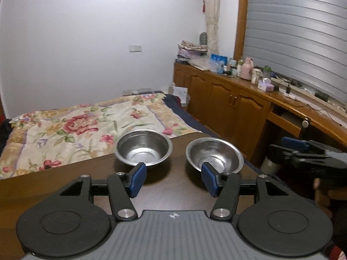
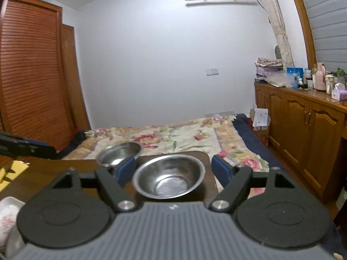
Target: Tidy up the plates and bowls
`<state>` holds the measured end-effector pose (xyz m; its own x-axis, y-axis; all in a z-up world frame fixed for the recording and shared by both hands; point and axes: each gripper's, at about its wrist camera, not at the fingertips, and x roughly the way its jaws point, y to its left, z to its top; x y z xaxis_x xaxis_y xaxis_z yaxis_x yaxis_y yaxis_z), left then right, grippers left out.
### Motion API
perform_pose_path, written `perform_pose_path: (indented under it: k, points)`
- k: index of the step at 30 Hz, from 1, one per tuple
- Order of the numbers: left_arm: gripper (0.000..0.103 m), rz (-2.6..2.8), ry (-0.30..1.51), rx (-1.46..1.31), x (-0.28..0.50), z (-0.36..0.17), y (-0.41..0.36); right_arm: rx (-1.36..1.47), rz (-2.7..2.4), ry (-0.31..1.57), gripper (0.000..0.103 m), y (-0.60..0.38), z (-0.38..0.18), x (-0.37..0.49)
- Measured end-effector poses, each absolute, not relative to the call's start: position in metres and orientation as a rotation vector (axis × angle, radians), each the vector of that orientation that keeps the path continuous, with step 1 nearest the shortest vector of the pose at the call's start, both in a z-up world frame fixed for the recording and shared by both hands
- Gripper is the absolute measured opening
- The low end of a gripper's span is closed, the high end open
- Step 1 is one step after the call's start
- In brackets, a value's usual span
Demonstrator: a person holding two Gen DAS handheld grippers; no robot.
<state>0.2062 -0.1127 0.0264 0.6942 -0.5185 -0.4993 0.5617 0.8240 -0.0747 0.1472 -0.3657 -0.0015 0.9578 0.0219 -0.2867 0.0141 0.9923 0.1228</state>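
**Two steel bowls at the table's far edge, both grippers empty**

A bedroom: a dark wooden table (image 1: 184,186) stands against a bed with a floral quilt (image 1: 86,125), wooden cabinets (image 1: 227,108) along the right wall.

The two things of the task in plain view are a deeper steel bowl (image 1: 143,147) and a shallower steel bowl (image 1: 214,155), upright, side by side and just apart along the table's far edge; the shallower one sits near the far right corner. Both look empty, so nesting one in the other seems the likely aim.

The left gripper (image 1: 173,179) hovers above the table short of the gap between the bowls, jaws spread wide and holding nothing, probably ready to take either rim. The right gripper (image 2: 174,170) is lined up on the shallower bowl, which shows between its spread fingers (image 2: 221,169); whether they reach down to the rim I cannot tell.

At the table's near left corner a pale tray or dish (image 2: 9,212) shows, too blurred to name.
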Motion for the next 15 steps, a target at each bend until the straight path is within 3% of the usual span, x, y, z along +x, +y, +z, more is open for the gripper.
perform_pose_path:
  k: [8,15]
  points:
    - [0.059,-0.673,0.597,0.139,0.24,0.012,-0.154,0.205,-0.054,0.364,0.077,-0.373,-0.032,0.18]
    - [0.051,-0.722,0.662,0.19,0.269,0.0,-0.189,0.238,-0.058,0.39,0.077,-0.378,-0.038,0.194]
